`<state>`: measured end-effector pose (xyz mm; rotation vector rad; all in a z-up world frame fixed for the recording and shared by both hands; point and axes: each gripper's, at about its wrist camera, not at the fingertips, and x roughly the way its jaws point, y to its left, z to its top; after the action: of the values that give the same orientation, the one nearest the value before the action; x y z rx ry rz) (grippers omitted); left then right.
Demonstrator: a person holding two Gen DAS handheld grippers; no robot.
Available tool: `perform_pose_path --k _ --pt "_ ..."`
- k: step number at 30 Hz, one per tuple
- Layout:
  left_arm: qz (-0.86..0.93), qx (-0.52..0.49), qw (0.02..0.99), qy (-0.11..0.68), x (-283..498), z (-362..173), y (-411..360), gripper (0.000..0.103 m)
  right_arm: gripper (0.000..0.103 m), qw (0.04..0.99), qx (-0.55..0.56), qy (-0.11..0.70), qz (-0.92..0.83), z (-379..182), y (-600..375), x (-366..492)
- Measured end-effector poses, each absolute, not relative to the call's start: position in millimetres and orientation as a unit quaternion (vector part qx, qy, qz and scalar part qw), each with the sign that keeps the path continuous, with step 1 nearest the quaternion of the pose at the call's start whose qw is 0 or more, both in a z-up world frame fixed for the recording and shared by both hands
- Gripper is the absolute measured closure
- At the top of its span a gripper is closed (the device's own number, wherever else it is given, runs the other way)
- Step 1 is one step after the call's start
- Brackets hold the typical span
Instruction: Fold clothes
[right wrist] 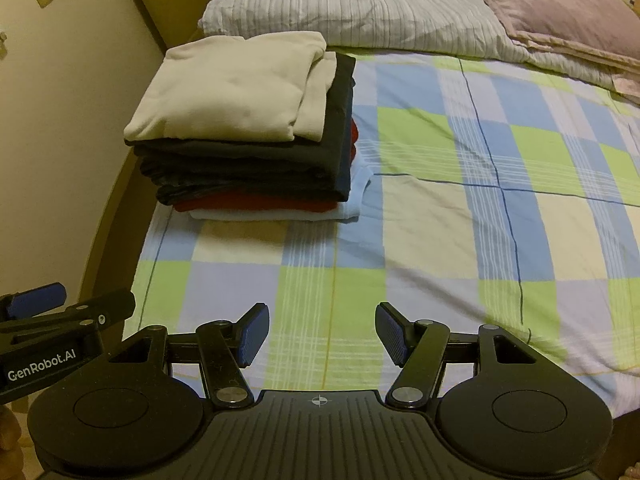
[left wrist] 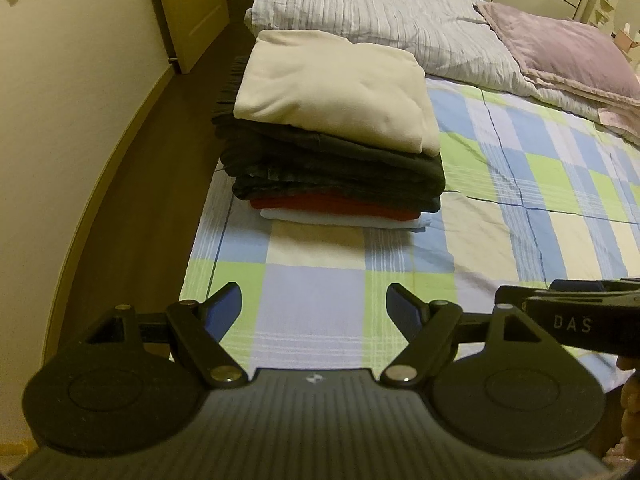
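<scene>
One stack of folded clothes (left wrist: 332, 128) sits centre-left in the left wrist view, upper left in the right wrist view (right wrist: 248, 128). I count roughly five layers: cream top piece (left wrist: 336, 84), two or more dark ones (can't split them exactly), one red (left wrist: 336, 204), one pale blue at the bottom (left wrist: 344, 220). The stack sits on the checked bedsheet (left wrist: 520, 184) close to the bed's left edge; dark fabric overhangs that edge slightly in the left view.

Two grippers. My left gripper (left wrist: 314, 312) hangs low centre over the sheet, jaws wide, nothing between them. My right gripper (right wrist: 322, 334) is the same, spread wide and empty. Each shows at the other's frame edge: the right one lower right in the left view, the left one lower left in the right view, just beside each other.

At the top of the frame are one striped duvet (left wrist: 380, 12) and one mauve pillow (left wrist: 560, 48), the pillow lying on the duvet's right end. Bare sheet lies between the grippers and the stack, and across the whole right half. Floor (left wrist: 132, 184) and wall (left wrist: 60, 100) lie left of the bed edge.
</scene>
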<state>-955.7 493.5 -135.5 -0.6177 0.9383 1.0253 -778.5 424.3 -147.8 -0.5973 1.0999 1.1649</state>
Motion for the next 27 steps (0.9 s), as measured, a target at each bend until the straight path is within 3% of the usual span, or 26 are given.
perform_pose_path --k 27 --pt "0.473 -0.279 0.721 0.422 -959 -159 535 0.026 0.040 0.658 -0.272 0.483 0.510 -170 466 -783"
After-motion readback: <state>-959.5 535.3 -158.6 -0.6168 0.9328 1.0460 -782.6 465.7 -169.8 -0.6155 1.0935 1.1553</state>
